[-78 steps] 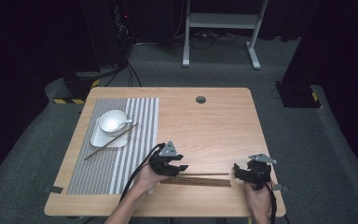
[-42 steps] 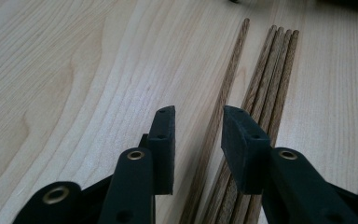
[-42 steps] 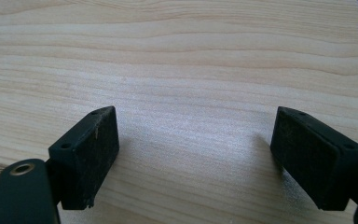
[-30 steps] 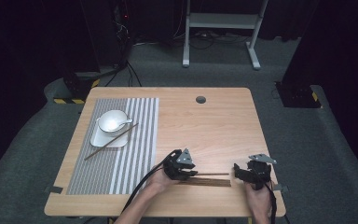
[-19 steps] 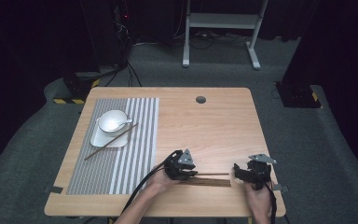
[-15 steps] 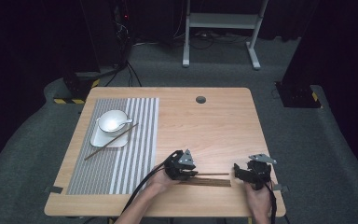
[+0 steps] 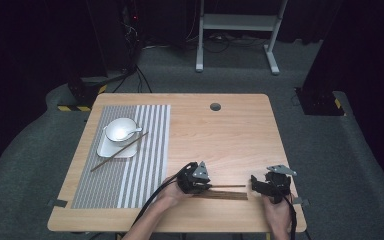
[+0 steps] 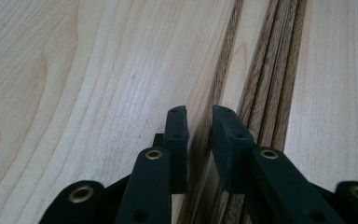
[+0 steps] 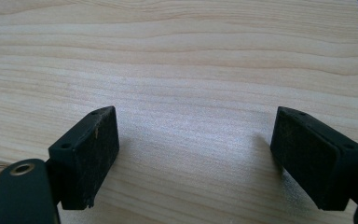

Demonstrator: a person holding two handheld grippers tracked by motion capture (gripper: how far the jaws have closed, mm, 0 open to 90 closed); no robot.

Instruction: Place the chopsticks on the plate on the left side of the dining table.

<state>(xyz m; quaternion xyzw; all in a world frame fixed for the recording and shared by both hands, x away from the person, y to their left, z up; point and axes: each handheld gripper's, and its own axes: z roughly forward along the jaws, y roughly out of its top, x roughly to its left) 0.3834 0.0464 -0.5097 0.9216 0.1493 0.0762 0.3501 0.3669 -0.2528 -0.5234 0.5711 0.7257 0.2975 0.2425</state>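
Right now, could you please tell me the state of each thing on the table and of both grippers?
left gripper: jaws nearly closed around one dark chopstick, a narrow gap remaining.
right gripper: jaws wide open, holding nothing, over bare wood.
chopstick bundle: lying flat near the front edge.
bowl: upright on its white plate, spoon inside.
chopstick on plate: resting aslant across it.
placemat: spread flat.
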